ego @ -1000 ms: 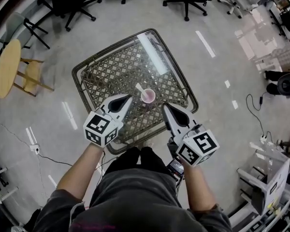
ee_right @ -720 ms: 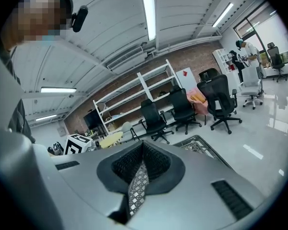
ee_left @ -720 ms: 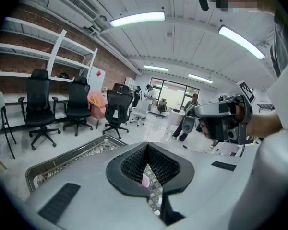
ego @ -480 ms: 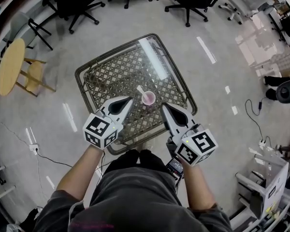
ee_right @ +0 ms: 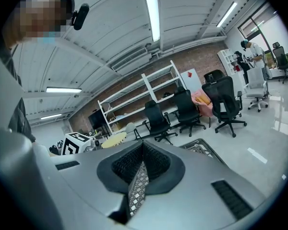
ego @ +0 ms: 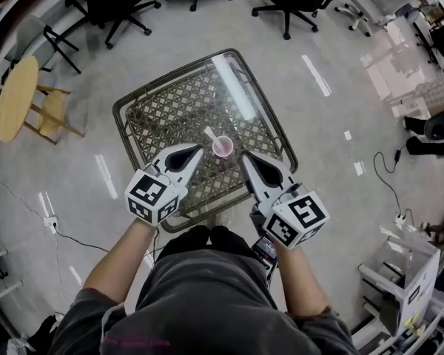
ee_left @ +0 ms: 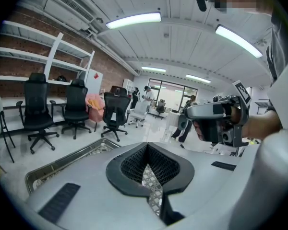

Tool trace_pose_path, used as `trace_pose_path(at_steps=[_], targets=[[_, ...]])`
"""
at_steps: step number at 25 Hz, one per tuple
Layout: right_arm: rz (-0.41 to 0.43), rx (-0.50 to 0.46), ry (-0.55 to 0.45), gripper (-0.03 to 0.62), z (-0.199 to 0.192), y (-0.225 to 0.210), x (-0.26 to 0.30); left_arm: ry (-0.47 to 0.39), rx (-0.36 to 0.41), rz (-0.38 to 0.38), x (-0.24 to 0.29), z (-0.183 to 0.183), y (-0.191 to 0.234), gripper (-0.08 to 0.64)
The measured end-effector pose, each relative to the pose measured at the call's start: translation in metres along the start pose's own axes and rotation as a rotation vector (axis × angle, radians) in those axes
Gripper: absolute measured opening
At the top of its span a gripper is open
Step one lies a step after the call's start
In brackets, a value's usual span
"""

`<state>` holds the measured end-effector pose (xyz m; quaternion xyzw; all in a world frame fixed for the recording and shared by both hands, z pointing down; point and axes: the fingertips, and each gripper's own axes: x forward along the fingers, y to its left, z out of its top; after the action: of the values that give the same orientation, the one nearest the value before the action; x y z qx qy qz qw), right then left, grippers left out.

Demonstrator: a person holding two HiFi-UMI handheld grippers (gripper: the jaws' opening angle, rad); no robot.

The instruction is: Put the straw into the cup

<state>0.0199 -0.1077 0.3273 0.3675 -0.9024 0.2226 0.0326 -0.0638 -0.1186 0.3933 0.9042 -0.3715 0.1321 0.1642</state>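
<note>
L gripper: jaws together, empty, just left of cup.
R gripper: jaws together, empty, just right of cup.
Straw: in cup, leans up-left; cup on table.
Risk: a tip nudging the cup could topple it and spill the straw; cup looks light, glass top slick.

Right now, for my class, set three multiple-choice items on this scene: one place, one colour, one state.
1. Where does the cup stand? A. floor B. table C. chair
2. What colour is the cup? A. pink B. green C. black
3. The left gripper and right gripper are: A. both open B. both shut, empty C. holding the cup
Key: 1 B, it sits on the table's lattice top; 2 A, its rim shows pink; 3 B, each gripper view shows jaws together, nothing between.
</note>
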Motion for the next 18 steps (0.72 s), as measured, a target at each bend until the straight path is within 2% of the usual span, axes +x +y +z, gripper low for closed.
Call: trace_pose_path(at_steps=[18], targets=[[0.047, -0.013, 0.012, 0.014, 0.001, 0.001, -0.023, 0.004, -0.009, 0.031, -0.010, -0.005, -0.037, 0.009]])
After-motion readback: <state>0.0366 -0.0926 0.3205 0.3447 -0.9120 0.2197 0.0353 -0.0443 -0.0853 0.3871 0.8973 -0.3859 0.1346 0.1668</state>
